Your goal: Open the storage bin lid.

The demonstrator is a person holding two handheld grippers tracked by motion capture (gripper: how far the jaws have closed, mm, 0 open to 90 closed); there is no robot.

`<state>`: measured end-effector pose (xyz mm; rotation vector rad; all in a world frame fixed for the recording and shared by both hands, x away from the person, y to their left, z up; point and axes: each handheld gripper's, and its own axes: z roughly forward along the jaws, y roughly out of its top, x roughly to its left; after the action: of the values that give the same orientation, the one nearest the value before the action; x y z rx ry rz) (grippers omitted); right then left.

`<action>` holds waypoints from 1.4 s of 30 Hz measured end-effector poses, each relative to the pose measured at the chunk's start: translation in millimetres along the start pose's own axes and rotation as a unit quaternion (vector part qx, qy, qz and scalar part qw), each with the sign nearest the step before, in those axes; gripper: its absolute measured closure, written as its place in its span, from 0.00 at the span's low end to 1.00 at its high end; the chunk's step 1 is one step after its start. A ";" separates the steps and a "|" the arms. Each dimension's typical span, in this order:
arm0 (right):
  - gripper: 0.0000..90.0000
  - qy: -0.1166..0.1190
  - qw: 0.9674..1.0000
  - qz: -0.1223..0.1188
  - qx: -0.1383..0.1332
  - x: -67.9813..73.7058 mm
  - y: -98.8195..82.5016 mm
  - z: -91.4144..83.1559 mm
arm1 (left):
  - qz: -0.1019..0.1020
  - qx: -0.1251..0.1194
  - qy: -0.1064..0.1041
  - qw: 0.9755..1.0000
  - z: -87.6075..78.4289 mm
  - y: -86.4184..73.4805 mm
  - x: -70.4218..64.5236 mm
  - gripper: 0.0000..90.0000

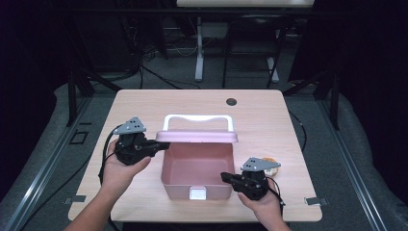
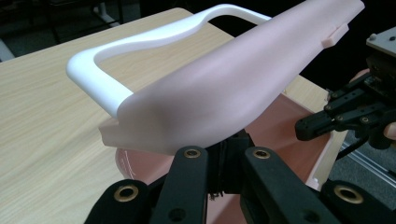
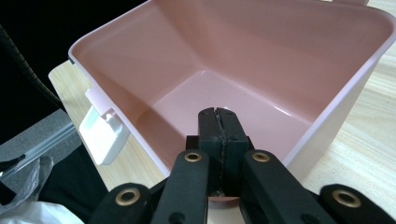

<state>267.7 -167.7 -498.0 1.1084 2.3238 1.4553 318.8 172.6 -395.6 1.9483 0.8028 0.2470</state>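
Note:
A pink plastic box (image 1: 196, 166) stands open mid-table, its pink lid (image 1: 197, 136) raised at the back with a white handle (image 1: 197, 118) above it. My left gripper (image 1: 166, 144) is shut, its tips tucked under the lid's left corner. In the left gripper view the lid (image 2: 233, 84) arches over the closed jaws and hides their tips, and the handle (image 2: 93, 60) curves off to the left. My right gripper (image 1: 223, 176) is shut and rests over the box's right rim near the front. In the right gripper view its tips (image 3: 218, 113) reach over the rim into the bare box (image 3: 261, 60).
A white latch (image 1: 197, 194) hangs on the box's front wall, also seen as the latch (image 3: 102, 133). A small round orange and white object (image 1: 270, 166) lies behind the right hand. A dark cable hole (image 1: 231, 101) sits near the table's far edge. Black frames and cables stand beyond.

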 end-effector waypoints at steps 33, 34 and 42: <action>1.00 -0.001 1.000 0.004 -0.010 1.6 -2.5 -0.2 | -0.010 -0.014 0.024 1.000 8.8 18.0 18.9 1.00; 1.00 0.000 1.000 0.005 -0.010 1.4 -2.5 -0.3 | -0.013 -0.015 0.024 1.000 9.2 18.1 19.3 1.00; 1.00 0.003 1.000 0.007 -0.012 0.7 -2.6 -0.3 | -0.015 -0.015 0.031 0.999 11.1 18.9 23.5 1.00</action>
<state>265.8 -168.0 -499.8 1.1184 2.3016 1.4900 350.2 173.7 -388.8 1.9075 0.8645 0.3014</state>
